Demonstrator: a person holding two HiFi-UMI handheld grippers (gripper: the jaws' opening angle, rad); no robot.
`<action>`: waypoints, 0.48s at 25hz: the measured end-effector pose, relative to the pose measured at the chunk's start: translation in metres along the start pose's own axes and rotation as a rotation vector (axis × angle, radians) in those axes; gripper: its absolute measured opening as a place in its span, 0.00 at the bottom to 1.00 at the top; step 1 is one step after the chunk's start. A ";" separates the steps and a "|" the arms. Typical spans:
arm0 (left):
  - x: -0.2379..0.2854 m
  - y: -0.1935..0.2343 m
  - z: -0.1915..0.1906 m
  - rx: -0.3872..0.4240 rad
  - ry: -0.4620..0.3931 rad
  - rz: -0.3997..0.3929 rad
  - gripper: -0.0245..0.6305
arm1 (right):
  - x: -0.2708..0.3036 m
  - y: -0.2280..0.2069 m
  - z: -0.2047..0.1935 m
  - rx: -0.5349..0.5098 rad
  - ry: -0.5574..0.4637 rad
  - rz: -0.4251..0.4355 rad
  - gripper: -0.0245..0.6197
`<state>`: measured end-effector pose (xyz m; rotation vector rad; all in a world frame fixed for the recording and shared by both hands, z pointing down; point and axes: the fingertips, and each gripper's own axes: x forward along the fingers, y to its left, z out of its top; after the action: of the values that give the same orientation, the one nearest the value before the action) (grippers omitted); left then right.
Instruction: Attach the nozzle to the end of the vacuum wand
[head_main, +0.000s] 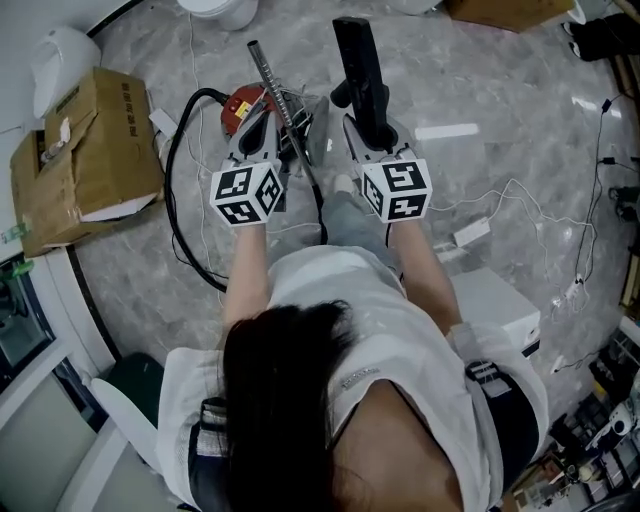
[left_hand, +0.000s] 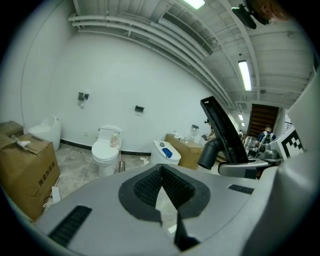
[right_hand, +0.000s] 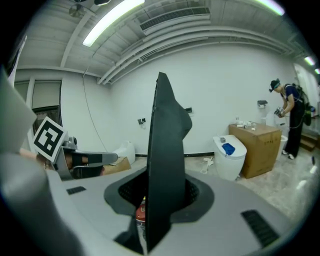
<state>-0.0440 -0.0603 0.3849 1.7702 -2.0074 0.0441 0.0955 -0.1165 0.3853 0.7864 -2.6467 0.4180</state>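
Right claw (right_hand: 160, 200) of mine is clamped on the black nozzle (right_hand: 167, 140), which stands upright through the middle of its view (the biggest thing there). My left claw (left_hand: 161, 197) is clenched shut on nothing. In the head view's upper centre the ribbed wand (head_main: 268, 72) slants just left of the nozzle, beside the red vacuum body (head_main: 238, 105).

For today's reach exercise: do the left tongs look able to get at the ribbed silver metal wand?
Probably yes. The ribbed silver metal wand runs close beside the left tongs, with nothing between; they are shut and empty, so must open first.
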 end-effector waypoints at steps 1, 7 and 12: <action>0.004 0.003 0.001 -0.006 -0.003 0.024 0.04 | 0.003 -0.005 0.002 -0.001 0.004 0.011 0.25; 0.024 0.000 0.001 -0.011 0.001 0.091 0.04 | 0.017 -0.030 0.001 0.007 0.025 0.068 0.25; 0.026 0.008 -0.007 -0.012 0.025 0.129 0.04 | 0.026 -0.029 -0.006 0.016 0.053 0.095 0.25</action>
<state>-0.0515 -0.0806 0.4024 1.6228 -2.0974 0.0944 0.0932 -0.1496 0.4069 0.6472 -2.6419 0.4794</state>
